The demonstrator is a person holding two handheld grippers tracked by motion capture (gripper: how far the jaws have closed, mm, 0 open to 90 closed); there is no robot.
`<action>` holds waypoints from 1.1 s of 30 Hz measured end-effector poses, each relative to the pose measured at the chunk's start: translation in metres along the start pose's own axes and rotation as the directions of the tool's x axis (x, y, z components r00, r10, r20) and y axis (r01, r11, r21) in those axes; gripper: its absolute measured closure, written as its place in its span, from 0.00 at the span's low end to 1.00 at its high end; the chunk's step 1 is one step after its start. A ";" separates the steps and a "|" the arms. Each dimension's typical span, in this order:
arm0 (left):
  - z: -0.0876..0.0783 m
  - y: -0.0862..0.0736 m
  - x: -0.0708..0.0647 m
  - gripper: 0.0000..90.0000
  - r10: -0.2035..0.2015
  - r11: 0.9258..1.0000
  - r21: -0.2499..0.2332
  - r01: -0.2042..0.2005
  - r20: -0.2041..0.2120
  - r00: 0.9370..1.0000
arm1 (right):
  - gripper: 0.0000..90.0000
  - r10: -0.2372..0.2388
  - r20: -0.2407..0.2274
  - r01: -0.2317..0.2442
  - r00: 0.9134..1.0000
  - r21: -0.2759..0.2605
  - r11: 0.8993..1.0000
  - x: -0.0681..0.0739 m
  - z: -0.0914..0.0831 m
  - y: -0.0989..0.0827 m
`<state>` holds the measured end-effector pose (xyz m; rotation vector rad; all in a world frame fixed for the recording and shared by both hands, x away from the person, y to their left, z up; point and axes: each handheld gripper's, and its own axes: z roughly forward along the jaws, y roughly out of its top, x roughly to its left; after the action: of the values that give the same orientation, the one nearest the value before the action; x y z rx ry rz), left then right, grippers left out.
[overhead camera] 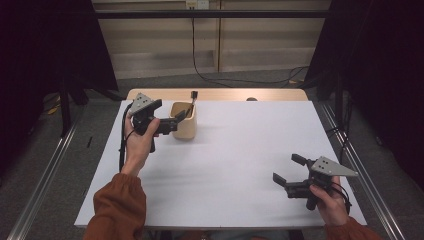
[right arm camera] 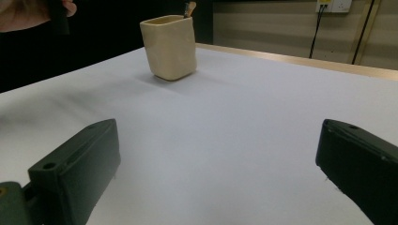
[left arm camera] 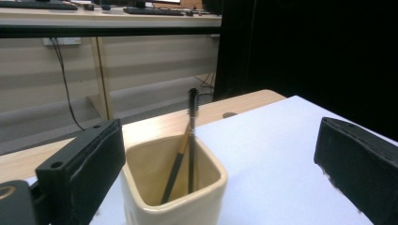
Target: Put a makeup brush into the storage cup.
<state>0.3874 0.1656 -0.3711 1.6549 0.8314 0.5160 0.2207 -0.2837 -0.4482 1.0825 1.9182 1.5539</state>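
Note:
A cream square cup (overhead camera: pixel 185 125) stands at the far left of the white table (overhead camera: pixel 240 145), with a thin brown-handled brush (overhead camera: pixel 192 100) leaning out of it. My left gripper (overhead camera: pixel 169 113) is held just left of the cup, open, its jaws aimed at the cup. In the left gripper view the cup (left arm camera: pixel 174 187) sits low between the wide jaws of the left gripper (left arm camera: pixel 220 136), and the brush (left arm camera: pixel 192 101) stands beside a black stick. My right gripper (overhead camera: pixel 288 168) hovers open at the front right, holding nothing. The right gripper (right arm camera: pixel 218 136) faces the distant cup (right arm camera: pixel 170 47).
A wooden strip (overhead camera: pixel 220 94) runs along the table's far edge, with a small dark spot (overhead camera: pixel 251 99) on it. Black curtains hang at both sides and metal rails flank the table. A cable (overhead camera: pixel 225 80) lies on the floor beyond. The left hand (right arm camera: pixel 28 11) shows beside the cup.

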 end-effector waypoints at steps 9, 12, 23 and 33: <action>-0.010 -0.007 -0.009 0.03 0.006 1.000 -0.001 -0.006 0.013 1.000 | 0.00 -0.004 0.000 0.004 1.000 -0.004 1.000 0.001 -0.001 0.000; -0.015 -0.010 -0.012 0.02 0.001 1.000 -0.006 -0.001 0.005 1.000 | 0.00 -0.005 0.001 0.005 1.000 -0.006 1.000 0.000 -0.002 0.000; -0.032 -0.024 -0.022 0.03 0.043 0.999 0.017 -0.043 0.005 0.999 | 0.00 -0.006 0.003 0.006 1.000 -0.006 1.000 0.000 -0.002 0.001; -0.051 -0.033 -0.025 0.03 0.031 0.999 0.008 -0.031 -0.015 0.999 | 0.00 -0.005 0.007 0.005 1.000 -0.009 1.000 0.001 -0.002 0.001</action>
<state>0.3263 0.1835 -0.3880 1.6747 0.8211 0.5483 0.2186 -0.2847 -0.4469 1.0776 1.9058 1.5524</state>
